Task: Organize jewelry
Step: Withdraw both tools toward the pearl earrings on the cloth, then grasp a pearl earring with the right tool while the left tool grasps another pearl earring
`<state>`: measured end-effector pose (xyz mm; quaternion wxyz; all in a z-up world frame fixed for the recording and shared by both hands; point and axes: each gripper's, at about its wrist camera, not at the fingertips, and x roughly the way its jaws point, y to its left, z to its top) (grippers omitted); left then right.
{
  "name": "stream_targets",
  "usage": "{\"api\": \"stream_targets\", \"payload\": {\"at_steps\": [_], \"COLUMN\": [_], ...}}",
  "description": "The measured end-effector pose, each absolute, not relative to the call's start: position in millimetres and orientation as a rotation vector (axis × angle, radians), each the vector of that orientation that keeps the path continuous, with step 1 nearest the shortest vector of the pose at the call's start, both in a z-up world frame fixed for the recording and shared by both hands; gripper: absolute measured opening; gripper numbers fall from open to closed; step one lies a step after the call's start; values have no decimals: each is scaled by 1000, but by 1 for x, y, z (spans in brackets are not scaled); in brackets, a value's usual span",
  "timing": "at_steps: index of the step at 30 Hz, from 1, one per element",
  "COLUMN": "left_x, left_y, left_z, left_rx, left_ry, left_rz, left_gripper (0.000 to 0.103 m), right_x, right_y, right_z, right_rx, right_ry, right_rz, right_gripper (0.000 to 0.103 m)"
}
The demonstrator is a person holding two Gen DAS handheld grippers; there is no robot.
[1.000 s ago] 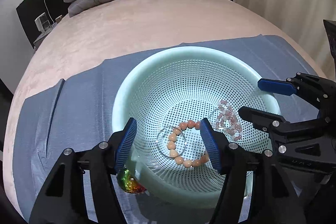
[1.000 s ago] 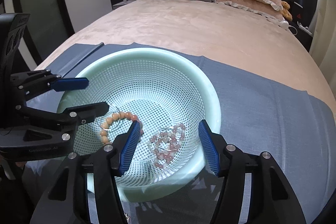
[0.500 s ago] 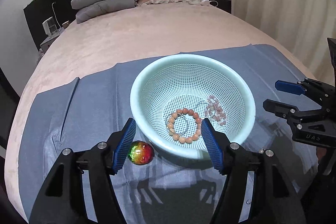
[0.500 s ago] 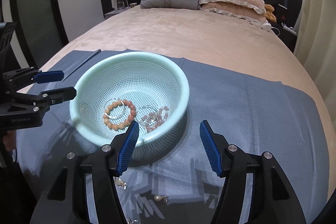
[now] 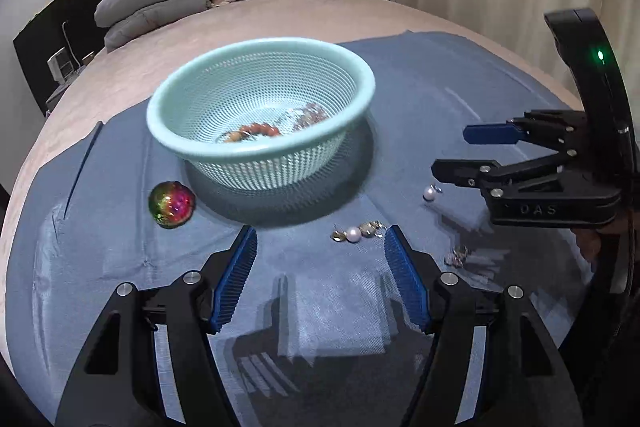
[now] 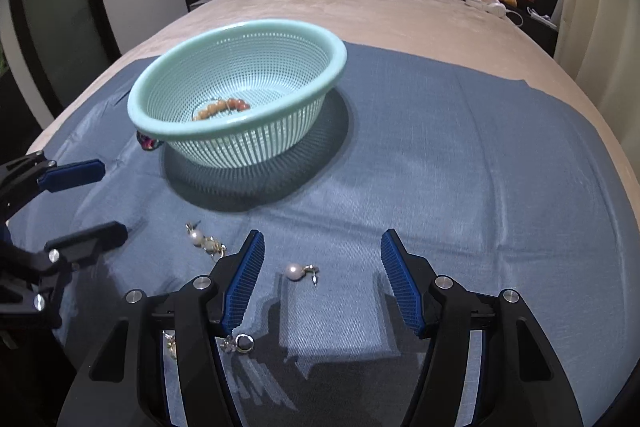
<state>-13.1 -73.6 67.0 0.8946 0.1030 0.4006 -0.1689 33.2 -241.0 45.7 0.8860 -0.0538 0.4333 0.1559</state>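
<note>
We are holding our left gripper (image 5: 320, 277) and right gripper (image 6: 322, 281) wide open and empty above pearl earrings (image 6: 299, 271) lying on blue cloth (image 6: 460, 155), near the mint basket (image 6: 236, 95) containing bracelets (image 6: 220, 107).

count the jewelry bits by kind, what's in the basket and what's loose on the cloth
Bead bracelets in the basket: 2 (orange, pinkish)
Pearl pieces on the blue cloth: 2 ()
Small metal pieces: 1 ()
Iridescent ball: 1 ()
Total: 6
</note>
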Motion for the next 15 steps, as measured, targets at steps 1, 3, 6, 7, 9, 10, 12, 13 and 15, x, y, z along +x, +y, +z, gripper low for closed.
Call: {"api": "stream_targets", "payload": {"at_steps": [1, 3, 6, 7, 9, 10, 12, 13, 15], "left_x": [-11, -4, 9, 13, 21, 25, 28, 29, 34], "left_y": [-77, -80, -83, -82, -82, -82, -83, -83, -83], "left_z": [60, 50, 37, 34, 27, 24, 19, 19, 19], "left_rx": [214, 186, 157, 147, 140, 130, 125, 129, 130], "left_ry": [847, 870, 897, 904, 922, 938, 951, 945, 931], "left_rz": [-350, -359, -358, -361, -360, -370, -371, -375, -371], "left_gripper": [66, 66, 66, 66, 66, 66, 66, 66, 60], "right_x": [34, 31, 32, 33, 33, 33, 32, 32, 30], "right_y": [-240, -236, -235, -236, -237, -237, -239, -239, -241], "right_z": [41, 30, 20, 18, 12, 10, 9, 8, 7], "right_rx": [-114, -114, -98, -95, -99, -96, -87, -90, -93], "right_ry": [910, 931, 943, 944, 951, 944, 933, 926, 917], "right_rz": [326, 310, 317, 320, 315, 317, 316, 310, 307], "right_gripper": [57, 57, 57, 57, 57, 56, 55, 50, 38]}}
